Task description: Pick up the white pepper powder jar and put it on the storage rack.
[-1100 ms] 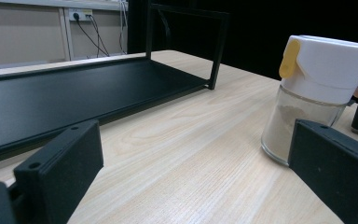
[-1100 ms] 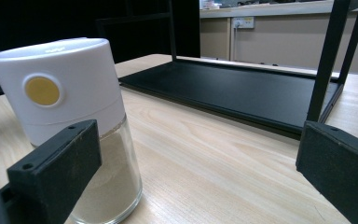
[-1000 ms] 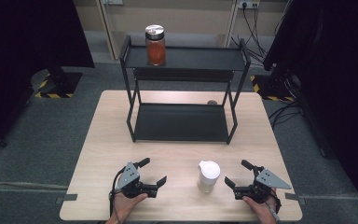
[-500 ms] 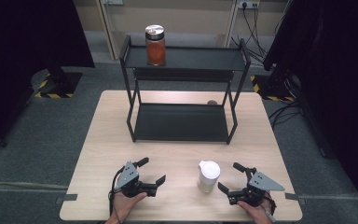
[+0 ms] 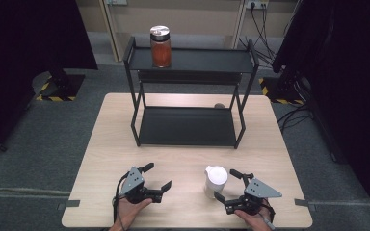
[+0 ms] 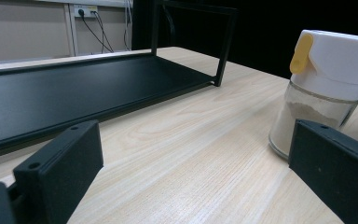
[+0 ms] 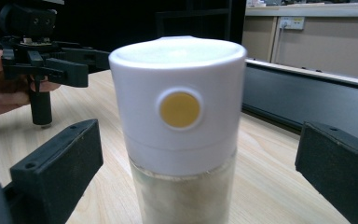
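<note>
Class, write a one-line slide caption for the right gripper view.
Open right tongs frame a white-capped shaker on the wooden table.

Light even, from overhead, on my high view; table (image 5: 183,144) bright, soft short shadows beside jar (image 5: 215,180) and under rack (image 5: 188,96). Room edges fall to near black left and right. High view slightly soft, low detail. Left gripper view: wood grain sharp mid-frame, my own jaws blurred at bottom, dull sheen on black shelf. Right gripper view: jar (image 7: 179,140) very close, lid overexposed, edges soft; background mildly blurred.
</note>
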Available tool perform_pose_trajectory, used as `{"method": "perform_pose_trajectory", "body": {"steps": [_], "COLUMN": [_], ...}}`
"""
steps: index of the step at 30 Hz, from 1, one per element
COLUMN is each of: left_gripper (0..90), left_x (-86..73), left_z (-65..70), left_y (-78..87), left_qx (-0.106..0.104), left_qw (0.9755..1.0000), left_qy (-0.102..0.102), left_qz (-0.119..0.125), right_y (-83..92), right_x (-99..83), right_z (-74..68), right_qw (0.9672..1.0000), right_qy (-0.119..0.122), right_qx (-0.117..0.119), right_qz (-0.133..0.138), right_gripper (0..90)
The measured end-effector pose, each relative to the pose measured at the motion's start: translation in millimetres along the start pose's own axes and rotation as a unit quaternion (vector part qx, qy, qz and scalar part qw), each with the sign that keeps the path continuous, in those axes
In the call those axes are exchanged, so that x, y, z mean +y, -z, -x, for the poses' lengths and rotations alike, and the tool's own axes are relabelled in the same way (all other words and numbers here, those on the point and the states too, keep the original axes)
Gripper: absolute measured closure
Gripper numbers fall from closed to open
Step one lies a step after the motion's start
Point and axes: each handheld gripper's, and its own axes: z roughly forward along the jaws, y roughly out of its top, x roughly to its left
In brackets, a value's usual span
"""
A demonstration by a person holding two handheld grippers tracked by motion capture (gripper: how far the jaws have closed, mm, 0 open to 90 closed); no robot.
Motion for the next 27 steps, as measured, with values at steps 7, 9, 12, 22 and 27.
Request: {"method": "perform_pose_trajectory", "body": {"steps": [7, 9, 12, 22, 27], "left_gripper": [2.4, 2.4, 2.5, 2.5, 2.5], "left_x": [-0.1, -0.1, 0.0, -0.5, -1.2], "left_z": [-0.1, 0.0, -0.2, -0.7, -0.8], "left_y": [0.0, 0.0, 0.3, -0.4, -1.7], "left_qx": [-0.001, -0.002, -0.002, -0.002, -0.004], "left_qw": [1.0, 1.0, 1.0, 1.0, 0.9999], "left_qy": [0.0, 0.0, 0.0, 0.004, 0.007], "left_qz": [-0.001, -0.001, 0.0, -0.002, -0.006], "right_y": [-15.3, -18.9, -23.2, -26.3, -25.5], "right_x": [3.9, 6.2, 9.0, 10.9, 12.8], "right_z": [-4.4, -6.6, -9.5, -8.5, -8.2], "right_qw": [0.9999, 0.9998, 0.9996, 0.9992, 0.9994], "right_qy": [0.005, 0.011, 0.011, 0.01, 0.008], "right_qx": [0.006, 0.005, -0.004, -0.009, -0.004], "right_qz": [-0.009, -0.014, -0.027, -0.037, -0.033], "right_gripper": [3.5, 5.0, 10.3, 26.7, 30.0]}}
